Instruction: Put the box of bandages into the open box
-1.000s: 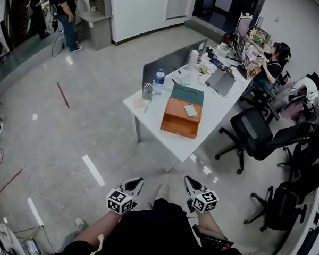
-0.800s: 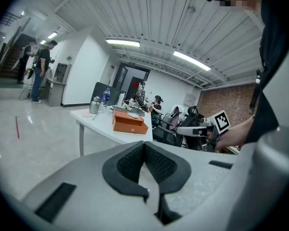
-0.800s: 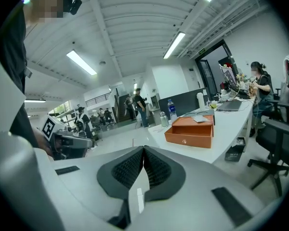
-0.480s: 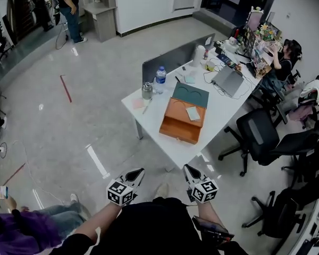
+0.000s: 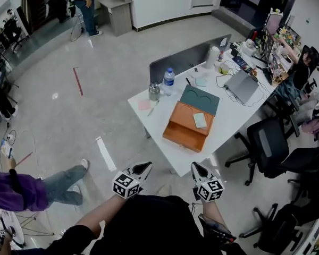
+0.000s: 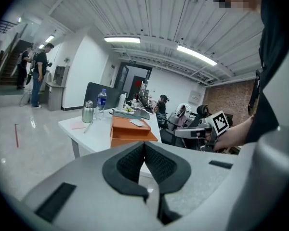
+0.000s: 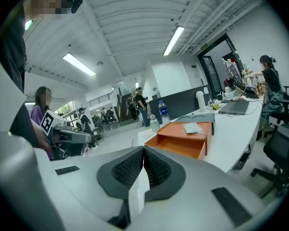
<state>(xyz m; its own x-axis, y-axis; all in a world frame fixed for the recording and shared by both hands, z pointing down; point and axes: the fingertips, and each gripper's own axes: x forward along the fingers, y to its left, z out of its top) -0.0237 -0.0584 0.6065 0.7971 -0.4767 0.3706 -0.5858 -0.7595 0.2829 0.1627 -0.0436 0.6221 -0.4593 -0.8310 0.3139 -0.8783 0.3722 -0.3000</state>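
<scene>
White desk (image 5: pixel 229 115) is seen ahead across open floor, well apart from the person, so nothing on it can be reached yet. On its near part the orange open box (image 5: pixel 183 133) is set, with a dark green lid (image 5: pixel 200 100) laid just beyond it. The left gripper (image 5: pixel 142 167) and right gripper (image 5: pixel 196 169) are held low by the body, jaws pressed together on nothing, likely a carrying posture for the approach. A small pale pack, judged to be the box of bandages (image 5: pixel 200 120), is laid on the orange box's far part; whether it sits inside cannot be told.
</scene>
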